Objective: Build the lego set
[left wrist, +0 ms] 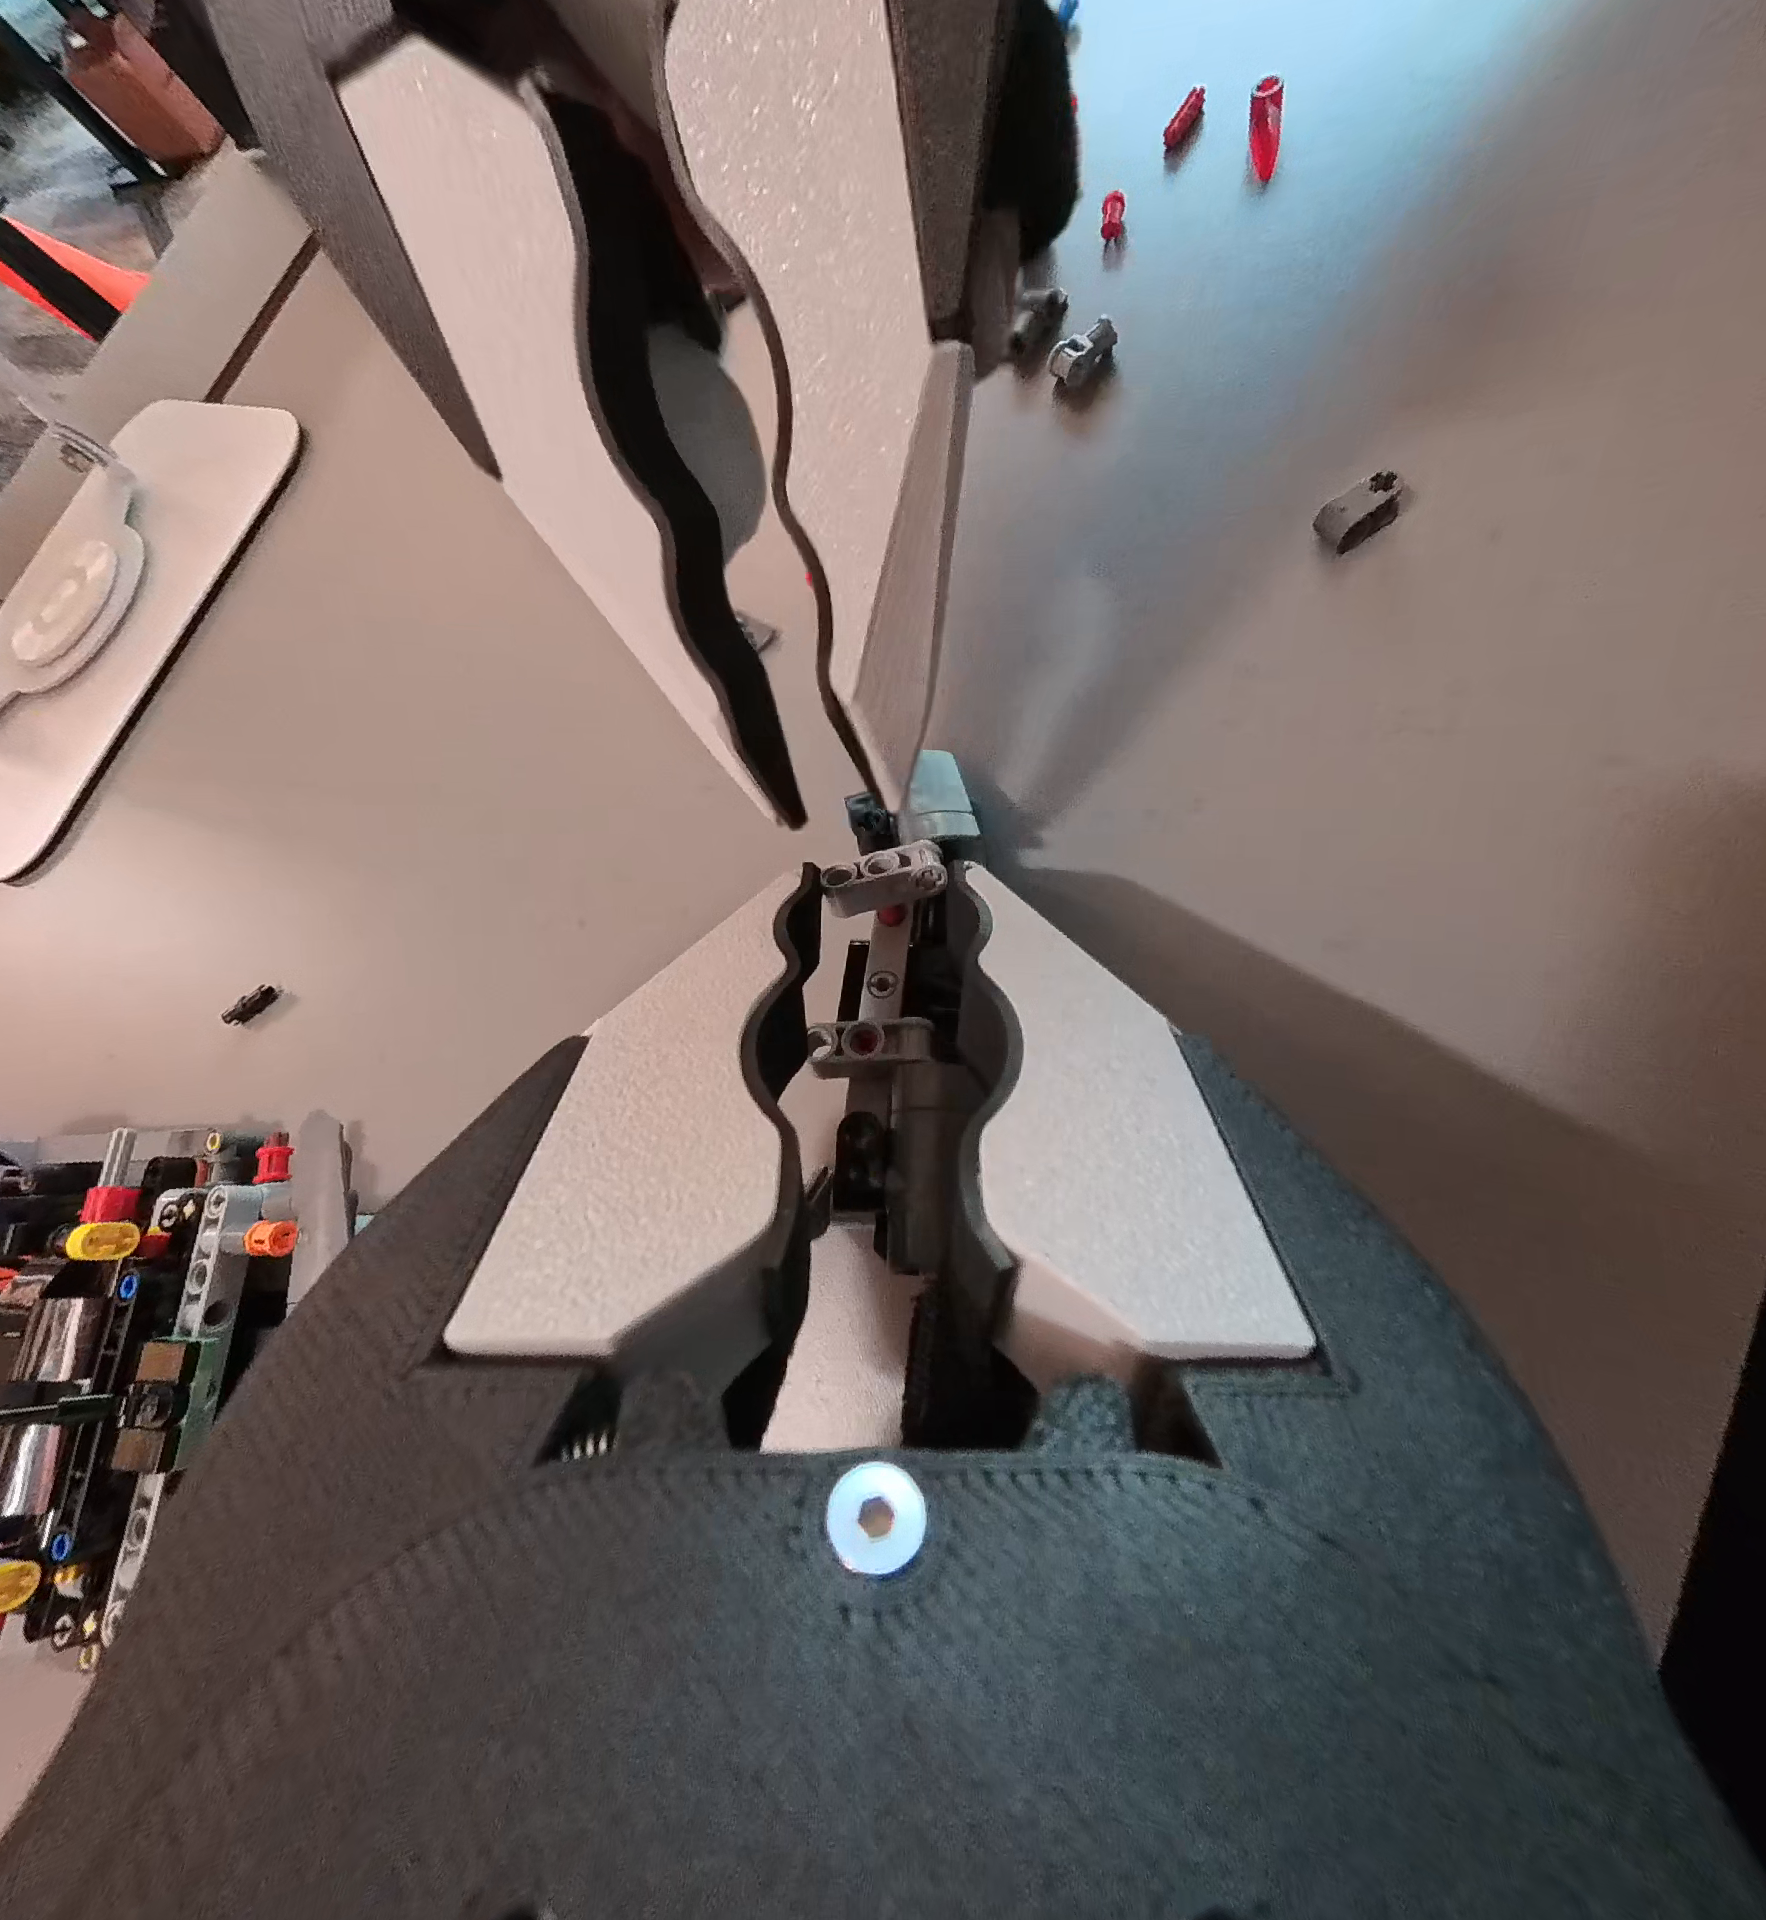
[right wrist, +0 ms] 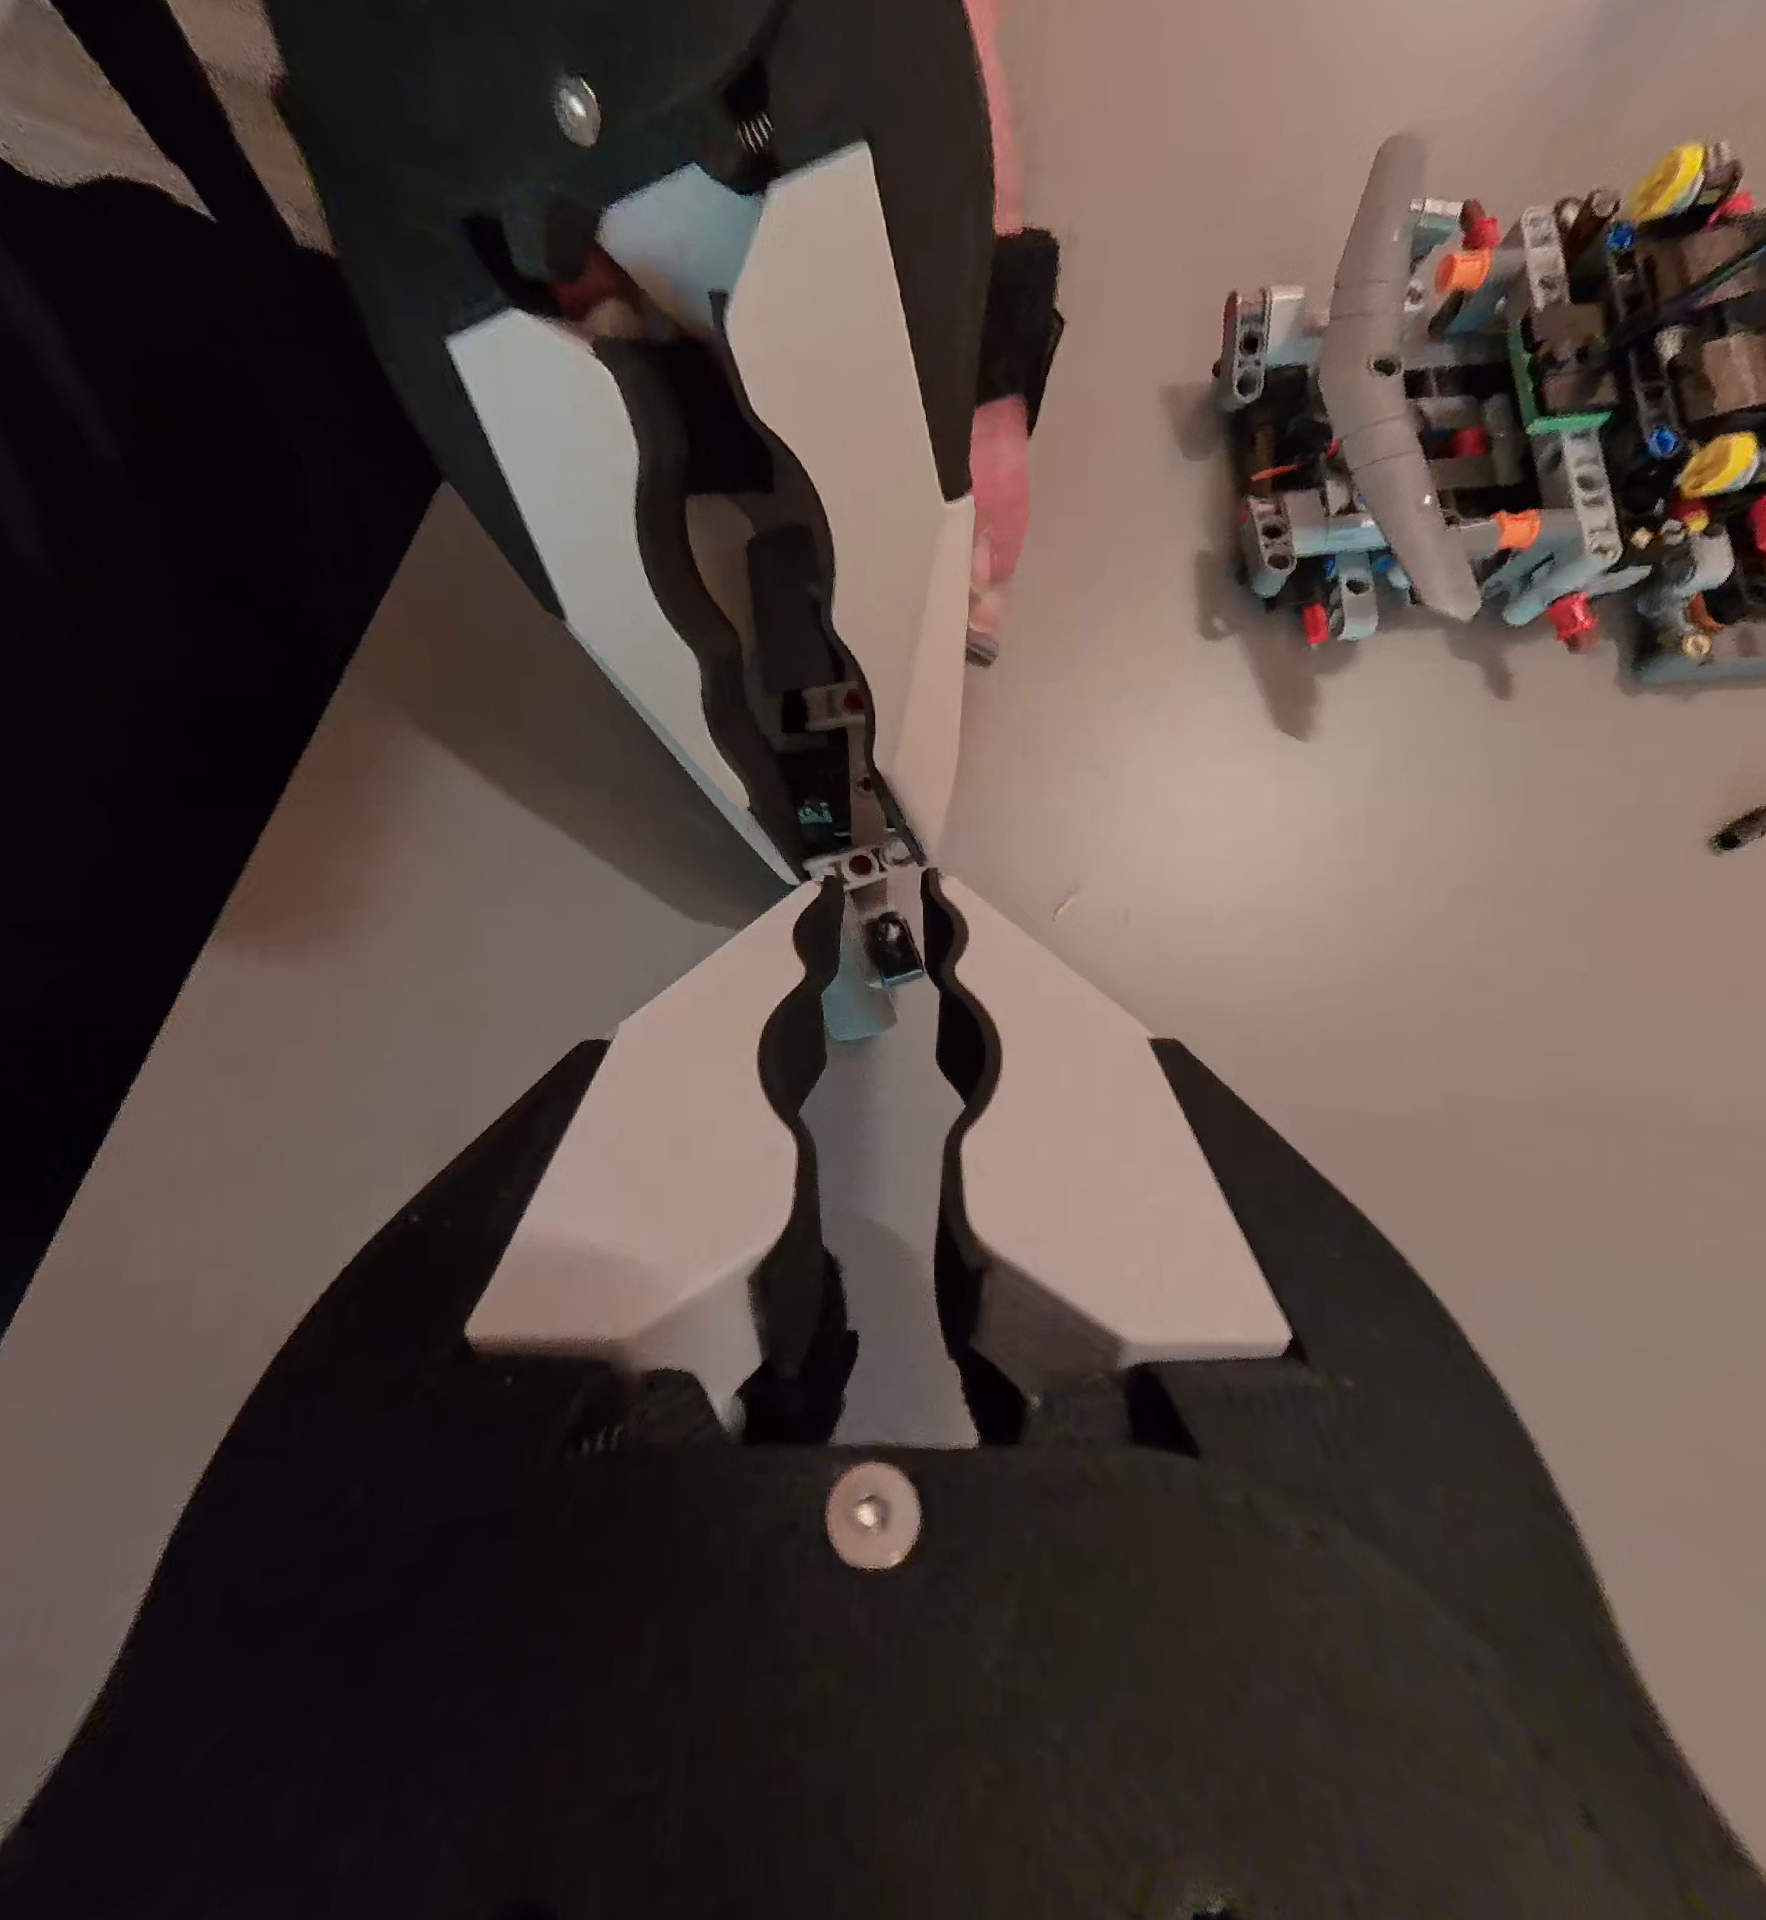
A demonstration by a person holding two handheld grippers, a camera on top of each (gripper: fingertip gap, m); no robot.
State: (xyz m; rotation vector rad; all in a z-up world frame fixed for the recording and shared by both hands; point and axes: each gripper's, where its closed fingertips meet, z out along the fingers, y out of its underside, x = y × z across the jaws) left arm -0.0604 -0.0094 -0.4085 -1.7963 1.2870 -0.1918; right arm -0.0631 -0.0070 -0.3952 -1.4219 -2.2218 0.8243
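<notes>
My left gripper (left wrist: 889,883) is shut on a slim grey and black lego sub-assembly (left wrist: 884,1039) with red pins, held lengthwise between its fingers. My right gripper (right wrist: 879,888) is shut on a small grey and light-blue piece (right wrist: 863,982) at the sub-assembly's far end. The two grippers meet tip to tip above the table. The right gripper (left wrist: 843,805) comes in from the top of the left wrist view. The left gripper (right wrist: 863,842) comes in from the top of the right wrist view with the sub-assembly (right wrist: 837,717). The joint between the two parts is mostly hidden by the fingertips.
The large multicoloured lego build (left wrist: 79,1351) lies on the table, also in the right wrist view (right wrist: 1533,416). Loose red parts (left wrist: 1263,125), grey connectors (left wrist: 1081,348) (left wrist: 1362,509) and a black pin (left wrist: 250,1003) (right wrist: 1752,826) are scattered. A white stand (left wrist: 110,623) sits at left. A hand (right wrist: 998,468) holds the left gripper. Left tips and right tips are each some 20 cm from the large multicoloured lego build (left wrist: 79,1351). Look for it in the right wrist view (right wrist: 1694,368) too.
</notes>
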